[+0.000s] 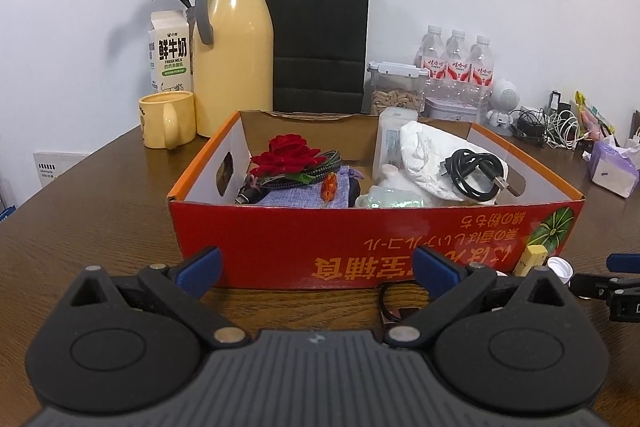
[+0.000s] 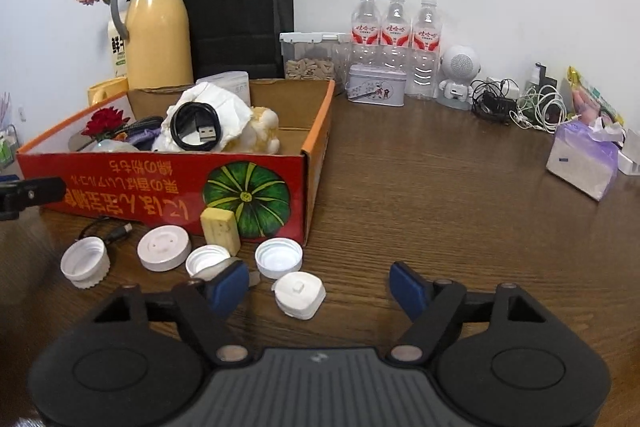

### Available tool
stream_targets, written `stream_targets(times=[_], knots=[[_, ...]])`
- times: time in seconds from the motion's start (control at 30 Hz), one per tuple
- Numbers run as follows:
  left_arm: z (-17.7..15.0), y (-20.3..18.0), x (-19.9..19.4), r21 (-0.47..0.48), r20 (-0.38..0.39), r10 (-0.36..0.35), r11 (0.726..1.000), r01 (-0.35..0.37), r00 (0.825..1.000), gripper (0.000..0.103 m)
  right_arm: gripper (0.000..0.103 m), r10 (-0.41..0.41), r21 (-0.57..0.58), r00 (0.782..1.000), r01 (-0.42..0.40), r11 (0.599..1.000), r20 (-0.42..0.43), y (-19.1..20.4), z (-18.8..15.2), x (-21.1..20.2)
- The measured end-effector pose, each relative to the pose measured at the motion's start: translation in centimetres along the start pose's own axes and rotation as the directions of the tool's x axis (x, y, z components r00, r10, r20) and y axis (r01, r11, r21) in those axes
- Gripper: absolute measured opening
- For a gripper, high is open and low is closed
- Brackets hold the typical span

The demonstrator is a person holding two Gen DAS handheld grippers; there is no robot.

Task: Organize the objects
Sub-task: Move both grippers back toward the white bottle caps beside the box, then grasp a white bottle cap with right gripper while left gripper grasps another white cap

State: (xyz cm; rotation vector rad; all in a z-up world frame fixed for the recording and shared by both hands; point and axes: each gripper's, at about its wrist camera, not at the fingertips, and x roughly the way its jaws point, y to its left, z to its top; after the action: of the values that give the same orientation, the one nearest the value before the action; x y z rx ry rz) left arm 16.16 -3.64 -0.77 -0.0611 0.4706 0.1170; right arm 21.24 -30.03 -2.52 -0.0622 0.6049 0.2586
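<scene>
A red cardboard box (image 1: 360,239) (image 2: 152,187) stands on the brown table and holds a red rose (image 1: 290,155), a coiled black USB cable (image 1: 476,175) (image 2: 196,127), a white crumpled bag and a purple pouch. My left gripper (image 1: 316,267) is open and empty just in front of the box wall. My right gripper (image 2: 318,287) is open and empty, with a white square cap (image 2: 300,293) between its fingers. Several white lids (image 2: 164,247) and a yellow block (image 2: 220,225) lie by the box front.
A yellow jug (image 1: 236,55), a yellow mug (image 1: 168,121), a milk carton, a black paper bag (image 1: 320,35), dried flowers, water bottles (image 2: 396,39), a snack container, a tin (image 2: 376,89), a white speaker, cables and a tissue pack (image 2: 584,159) line the back and right.
</scene>
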Motion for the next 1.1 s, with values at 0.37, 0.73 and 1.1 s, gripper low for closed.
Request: stream_targets(times=[0.37,0.73,1.1], knots=[[-0.2,0.0,0.0,0.004,-0.001,0.006,1.000,-0.006,1.000,0.103,0.027,0.045,0.034,0.998,-0.044,0.998,-0.032,-0.4,-0.1,0.6],[-0.3,-0.1,-0.1,0.004,0.003,0.012,1.000,-0.012,1.000,0.103,0.027,0.038,0.040,0.999,-0.038,0.998,0.007,-0.5,-0.1,-0.1],[-0.7,-0.9,-0.3,0.012,-0.009,-0.002,1.000,0.002,1.000,0.103,0.027,0.027,0.026,0.997,-0.029,0.999,0.067,-0.1,0.0,-0.9]])
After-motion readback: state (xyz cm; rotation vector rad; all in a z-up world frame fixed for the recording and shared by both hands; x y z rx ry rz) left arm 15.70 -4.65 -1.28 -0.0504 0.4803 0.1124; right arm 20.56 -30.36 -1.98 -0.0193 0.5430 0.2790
